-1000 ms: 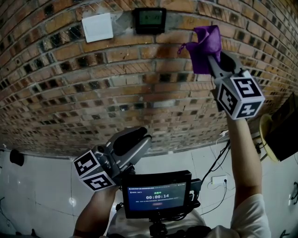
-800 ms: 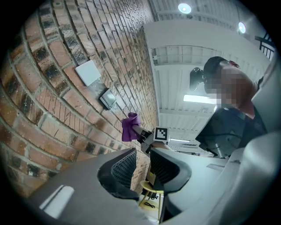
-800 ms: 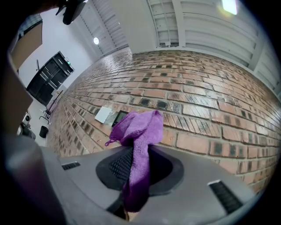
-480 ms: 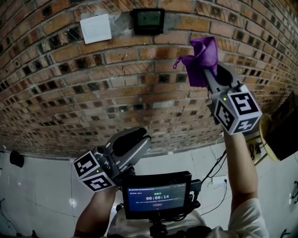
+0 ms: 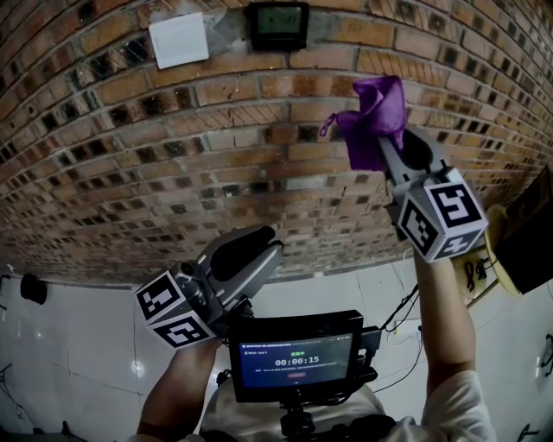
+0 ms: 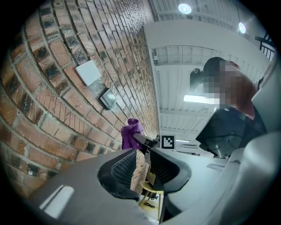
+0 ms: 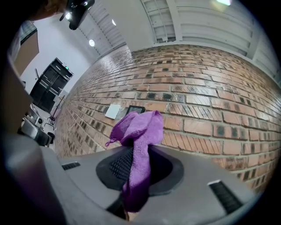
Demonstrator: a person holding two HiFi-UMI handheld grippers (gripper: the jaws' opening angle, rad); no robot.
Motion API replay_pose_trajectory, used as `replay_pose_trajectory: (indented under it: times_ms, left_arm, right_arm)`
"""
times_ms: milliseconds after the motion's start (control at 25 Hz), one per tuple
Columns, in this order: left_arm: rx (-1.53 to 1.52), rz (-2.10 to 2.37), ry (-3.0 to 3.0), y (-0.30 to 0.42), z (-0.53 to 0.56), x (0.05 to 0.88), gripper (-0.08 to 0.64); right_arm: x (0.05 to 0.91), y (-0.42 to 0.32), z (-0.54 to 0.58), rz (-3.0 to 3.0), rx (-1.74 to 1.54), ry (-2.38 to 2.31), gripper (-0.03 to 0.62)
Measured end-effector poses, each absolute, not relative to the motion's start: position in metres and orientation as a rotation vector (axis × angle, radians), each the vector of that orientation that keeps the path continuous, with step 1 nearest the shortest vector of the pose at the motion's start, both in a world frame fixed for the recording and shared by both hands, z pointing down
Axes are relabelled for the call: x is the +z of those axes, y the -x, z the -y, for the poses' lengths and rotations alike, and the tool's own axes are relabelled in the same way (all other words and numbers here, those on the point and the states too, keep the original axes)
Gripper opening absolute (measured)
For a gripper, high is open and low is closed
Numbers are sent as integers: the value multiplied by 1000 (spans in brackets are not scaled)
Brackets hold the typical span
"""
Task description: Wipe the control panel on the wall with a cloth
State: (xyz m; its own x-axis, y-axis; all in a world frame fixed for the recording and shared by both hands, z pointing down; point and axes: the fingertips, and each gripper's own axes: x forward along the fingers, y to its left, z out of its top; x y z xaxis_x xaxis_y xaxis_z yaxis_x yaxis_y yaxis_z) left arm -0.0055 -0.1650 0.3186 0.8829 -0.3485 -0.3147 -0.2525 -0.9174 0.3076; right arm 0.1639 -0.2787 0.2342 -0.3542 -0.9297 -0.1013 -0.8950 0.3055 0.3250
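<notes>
- Hanging low, the left claw (image 5: 257, 250) is held slightly spread, nothing between its pads.
- Higher, the purple cloth (image 5: 373, 114) is pinched in the right claw (image 5: 387, 147), near the brick wall (image 5: 216, 155), below and right of the control panel (image 5: 277, 24).
- The cloth's loose fold, not the claw tips, should be pressed onto the panel.
- The panel's display cannot be read; whether cloth touches brick cannot be told.

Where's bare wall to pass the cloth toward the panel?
Bare brick runs between the purple cloth and the control panel, and below the panel down to the left gripper. Crowded at top: the white plate sits close beside the panel.
</notes>
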Motion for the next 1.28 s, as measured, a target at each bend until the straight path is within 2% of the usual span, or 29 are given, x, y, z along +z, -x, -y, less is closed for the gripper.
replay_pose_trajectory:
  times_ms: [1280]
  left_arm:
    - [-550,488,-2778,13,168,321,86]
  right_arm:
    - [299,-148,236,2510,-288,-1651,86]
